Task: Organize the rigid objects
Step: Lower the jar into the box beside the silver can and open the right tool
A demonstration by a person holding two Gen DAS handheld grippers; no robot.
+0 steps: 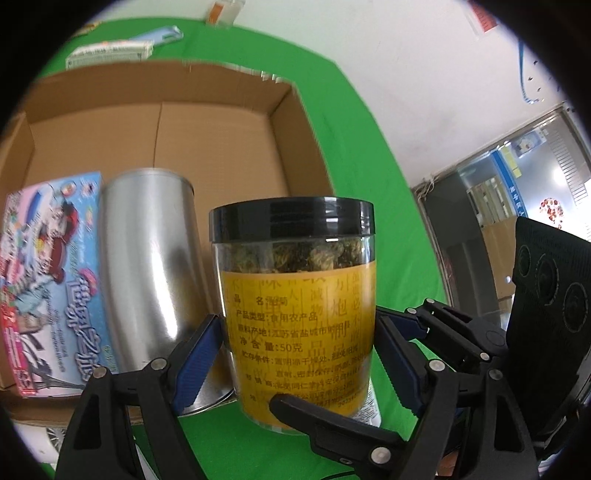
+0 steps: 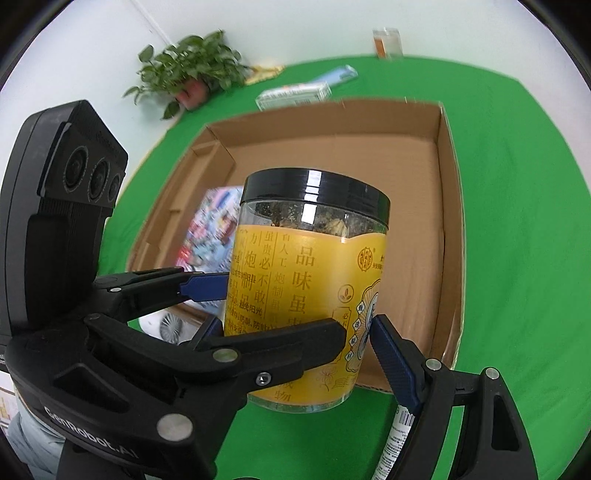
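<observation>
A clear jar (image 1: 299,306) with a black lid and yellow label is held above the green table, just in front of the open cardboard box (image 1: 221,147). My left gripper (image 1: 295,343) is shut on the jar's lower body. My right gripper (image 2: 295,332) is shut on the same jar (image 2: 314,280) from another side. Inside the box a silver tin (image 1: 151,266) stands beside a colourful flat box (image 1: 51,280). The box also shows in the right wrist view (image 2: 406,177).
Behind the box lie a small white-green carton (image 1: 110,53) and a light blue packet (image 1: 159,35). A potted plant (image 2: 192,74) stands at the table's far left edge. A white item with a fan pattern (image 2: 168,326) lies near the box's front.
</observation>
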